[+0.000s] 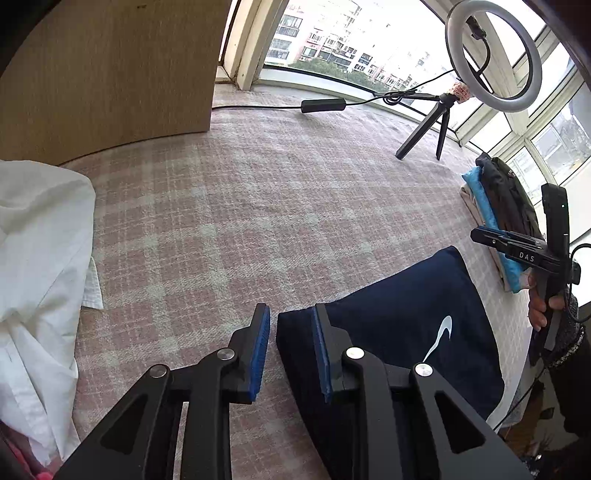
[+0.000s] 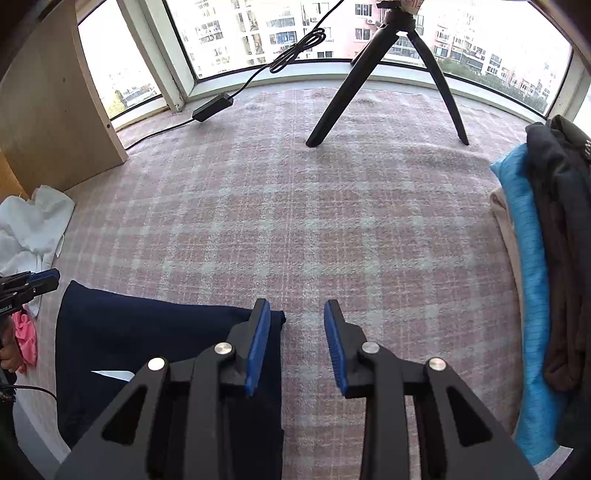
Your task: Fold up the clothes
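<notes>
1. Left gripper (image 1: 291,350): jaws partly open, holding nothing, over navy garment's left edge
2. Right gripper (image 2: 297,347): jaws partly open, empty
3. Navy garment (image 1: 399,325): folded, lower right on checked blanket (image 1: 240,206)

Bright daylight floods through the windows (image 2: 280,33), glass perhaps overexposed; soft shadows; edges bow, corners dark.

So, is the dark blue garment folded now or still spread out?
Folded. The dark blue garment lies as a compact rectangle with straight edges on the checked blanket, no sleeves or legs sticking out.
</notes>
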Demonstrator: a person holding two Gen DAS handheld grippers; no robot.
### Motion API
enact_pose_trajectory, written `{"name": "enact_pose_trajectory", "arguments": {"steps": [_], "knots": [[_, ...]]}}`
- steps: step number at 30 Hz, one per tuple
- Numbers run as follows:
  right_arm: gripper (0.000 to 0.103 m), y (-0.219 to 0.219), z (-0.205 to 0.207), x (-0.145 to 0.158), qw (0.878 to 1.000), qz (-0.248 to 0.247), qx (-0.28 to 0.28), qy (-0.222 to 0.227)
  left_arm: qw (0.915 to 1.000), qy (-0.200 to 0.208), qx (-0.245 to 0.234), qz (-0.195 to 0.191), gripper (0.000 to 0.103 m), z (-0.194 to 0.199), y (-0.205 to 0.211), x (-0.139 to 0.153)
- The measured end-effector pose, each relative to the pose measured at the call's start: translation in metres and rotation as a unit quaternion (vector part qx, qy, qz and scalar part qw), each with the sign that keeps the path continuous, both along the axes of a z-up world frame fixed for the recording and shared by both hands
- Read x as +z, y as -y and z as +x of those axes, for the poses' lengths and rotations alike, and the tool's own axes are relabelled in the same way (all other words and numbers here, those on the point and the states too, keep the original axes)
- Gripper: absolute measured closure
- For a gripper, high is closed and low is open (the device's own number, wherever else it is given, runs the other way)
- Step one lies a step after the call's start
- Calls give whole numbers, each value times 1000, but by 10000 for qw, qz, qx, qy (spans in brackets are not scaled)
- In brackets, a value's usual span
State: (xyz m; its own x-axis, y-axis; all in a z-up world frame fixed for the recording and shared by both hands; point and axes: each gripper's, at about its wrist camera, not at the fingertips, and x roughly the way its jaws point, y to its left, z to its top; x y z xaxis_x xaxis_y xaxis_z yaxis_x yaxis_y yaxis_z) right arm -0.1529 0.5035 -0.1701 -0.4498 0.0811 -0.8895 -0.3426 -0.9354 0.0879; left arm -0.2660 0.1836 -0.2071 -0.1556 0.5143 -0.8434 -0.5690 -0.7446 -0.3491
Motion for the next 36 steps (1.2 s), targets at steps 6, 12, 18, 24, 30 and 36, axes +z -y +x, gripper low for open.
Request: {"name": "enact_pose_trajectory", "arguments": {"steps": [6,12,18,24,30,36], "knots": [[94,76,-26,1,9893,21,1451,-165,9937,-459,-614,-820,84,22,-36,-24],[95,69,-30,-27,9919,358,1178,317,9963,-449,309,-659,89,-10,13,-3],[95,88,-29,-12,9887,-142,1493,-82,9986,-362,-327,-186,88,10,-12,2],[97,92,-29,-37,9864,490,1462,575,9951,-446,-270,-836,89,32,5,-8],[93,103,1,-18,9831,-663,1704,72,9977,-195,-651,42,84,102,28,18],[87,145,5,-57,9751,-51,2116,660,9976,208,-524,-401,82,134,35,-21]]}}
